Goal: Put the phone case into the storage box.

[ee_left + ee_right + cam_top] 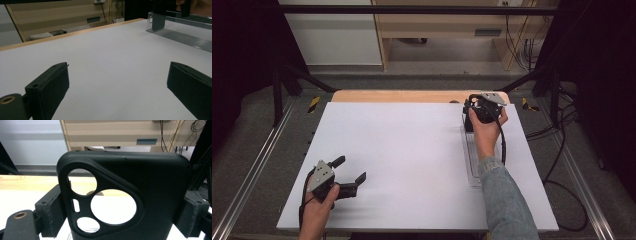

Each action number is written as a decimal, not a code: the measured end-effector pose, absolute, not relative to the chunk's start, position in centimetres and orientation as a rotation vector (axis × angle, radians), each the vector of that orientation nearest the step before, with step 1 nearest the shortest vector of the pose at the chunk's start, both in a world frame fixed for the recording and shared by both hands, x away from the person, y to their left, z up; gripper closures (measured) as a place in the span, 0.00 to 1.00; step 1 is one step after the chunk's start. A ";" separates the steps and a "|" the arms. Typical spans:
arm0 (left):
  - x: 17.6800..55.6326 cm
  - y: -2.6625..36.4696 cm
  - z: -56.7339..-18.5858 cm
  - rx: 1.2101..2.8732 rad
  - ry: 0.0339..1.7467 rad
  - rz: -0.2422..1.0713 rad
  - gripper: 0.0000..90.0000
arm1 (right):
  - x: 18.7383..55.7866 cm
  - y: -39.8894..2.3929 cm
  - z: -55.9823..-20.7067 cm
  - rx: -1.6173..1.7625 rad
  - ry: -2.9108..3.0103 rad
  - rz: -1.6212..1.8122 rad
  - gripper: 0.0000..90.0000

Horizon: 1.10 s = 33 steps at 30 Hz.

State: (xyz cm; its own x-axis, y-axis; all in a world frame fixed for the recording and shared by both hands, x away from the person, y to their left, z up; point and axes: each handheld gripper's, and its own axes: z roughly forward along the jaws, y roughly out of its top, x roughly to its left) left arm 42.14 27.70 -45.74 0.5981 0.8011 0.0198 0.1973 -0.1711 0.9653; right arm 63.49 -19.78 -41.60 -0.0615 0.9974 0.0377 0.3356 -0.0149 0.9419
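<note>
I see the right gripper (472, 116) at the far right of the white table (412, 160), jaws clamped on a black phone case (140, 202) held upright above a clear ribbed tray (473, 160). The case blocks most of its camera. Left gripper (352, 175) rests near-left, jaws wide apart. No legible writing.

Black phone case (150, 195); white table (402, 150); blue denim sleeve (507, 200).
</note>
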 end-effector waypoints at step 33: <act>42.1 27.6 -45.8 1.697 0.828 0.663 0.05 | 63.5 -19.2 -41.7 1.395 1.527 1.091 0.15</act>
